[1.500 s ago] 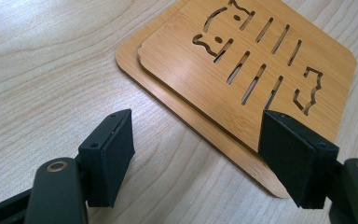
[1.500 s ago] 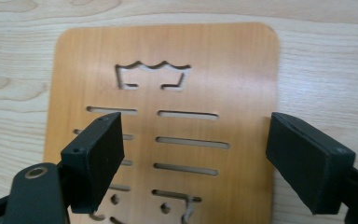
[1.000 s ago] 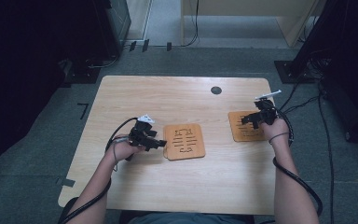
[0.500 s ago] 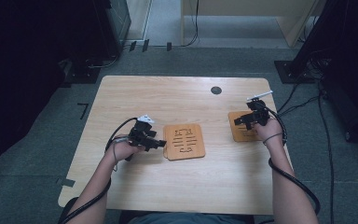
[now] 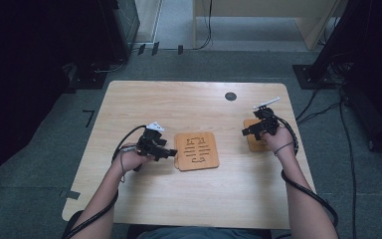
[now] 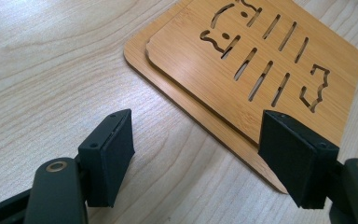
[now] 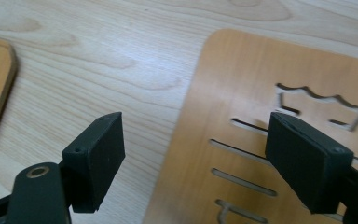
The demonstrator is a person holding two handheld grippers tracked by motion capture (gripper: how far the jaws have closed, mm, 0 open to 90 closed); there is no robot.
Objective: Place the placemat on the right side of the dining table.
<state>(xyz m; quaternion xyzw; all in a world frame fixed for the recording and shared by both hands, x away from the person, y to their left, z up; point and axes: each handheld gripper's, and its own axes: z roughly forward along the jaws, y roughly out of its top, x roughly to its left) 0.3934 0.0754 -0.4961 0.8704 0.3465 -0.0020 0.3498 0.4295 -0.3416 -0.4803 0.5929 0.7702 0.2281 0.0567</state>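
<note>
Meanwhile, both tongs gape wide and empty: left tongs (image 6: 196, 158) astride the corner of two stacked trivets (image 6: 256, 60), right tongs (image 7: 193, 161) over a lone trivet's (image 7: 261, 116) edge, nothing lifted yet.

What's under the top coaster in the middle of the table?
A second coaster lies under the top coaster, offset so its edge shows along the near side and one corner. The rest of it is covered, so whether it has cutouts cannot be seen. The left claw is open beside them.
</note>
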